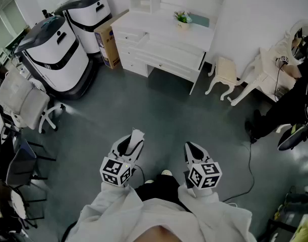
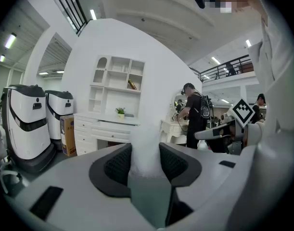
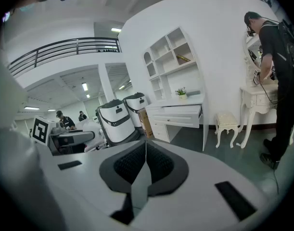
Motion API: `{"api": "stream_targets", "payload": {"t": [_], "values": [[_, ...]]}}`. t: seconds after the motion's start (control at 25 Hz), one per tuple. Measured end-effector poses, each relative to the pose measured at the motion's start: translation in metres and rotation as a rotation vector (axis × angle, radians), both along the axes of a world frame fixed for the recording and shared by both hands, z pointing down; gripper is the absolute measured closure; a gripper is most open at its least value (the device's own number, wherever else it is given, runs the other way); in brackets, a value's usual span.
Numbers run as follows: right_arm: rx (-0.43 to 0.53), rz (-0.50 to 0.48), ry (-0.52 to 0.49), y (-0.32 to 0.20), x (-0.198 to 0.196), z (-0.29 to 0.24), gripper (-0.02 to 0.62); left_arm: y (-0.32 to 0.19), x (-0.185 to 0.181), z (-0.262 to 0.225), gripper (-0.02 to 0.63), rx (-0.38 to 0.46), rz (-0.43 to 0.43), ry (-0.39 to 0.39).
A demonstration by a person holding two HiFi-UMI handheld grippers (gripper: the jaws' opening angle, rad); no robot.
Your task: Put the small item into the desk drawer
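Observation:
A small white item, soft and crumpled-looking, sticks out of my left gripper, whose jaws are shut on it. In the left gripper view the white item stands upright between the black pads. My right gripper is shut with nothing in it; its pads meet in the right gripper view. Both grippers hover over the grey floor, well short of the white desk at the far wall. The desk's drawer stands pulled out.
Two white-and-black machines and a cardboard box stand left of the desk. A white office chair is at the left. A small stool, another white table and a person are at the right. A cable lies on the floor.

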State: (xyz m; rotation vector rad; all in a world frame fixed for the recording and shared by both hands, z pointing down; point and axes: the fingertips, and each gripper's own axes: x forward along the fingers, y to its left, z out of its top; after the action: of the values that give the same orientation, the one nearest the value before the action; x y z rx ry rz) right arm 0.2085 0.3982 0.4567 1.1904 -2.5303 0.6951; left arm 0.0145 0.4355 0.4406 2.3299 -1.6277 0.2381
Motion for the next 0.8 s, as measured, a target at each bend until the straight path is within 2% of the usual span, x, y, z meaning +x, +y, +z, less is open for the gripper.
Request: {"api": "stream_targets", "payload": {"t": [0.4,0.8], "values": [[0.013,0.047,0.006,0.053,-0.013,0.003,0.560,0.054,-0.019,0.007,0.419,-0.004,-0.020,0.030],[-0.002,0.092,0.022,0.098,-0.011,0.015,0.558,0.095,-0.016,0.018,0.419,-0.009,0.000,0.095]]}}
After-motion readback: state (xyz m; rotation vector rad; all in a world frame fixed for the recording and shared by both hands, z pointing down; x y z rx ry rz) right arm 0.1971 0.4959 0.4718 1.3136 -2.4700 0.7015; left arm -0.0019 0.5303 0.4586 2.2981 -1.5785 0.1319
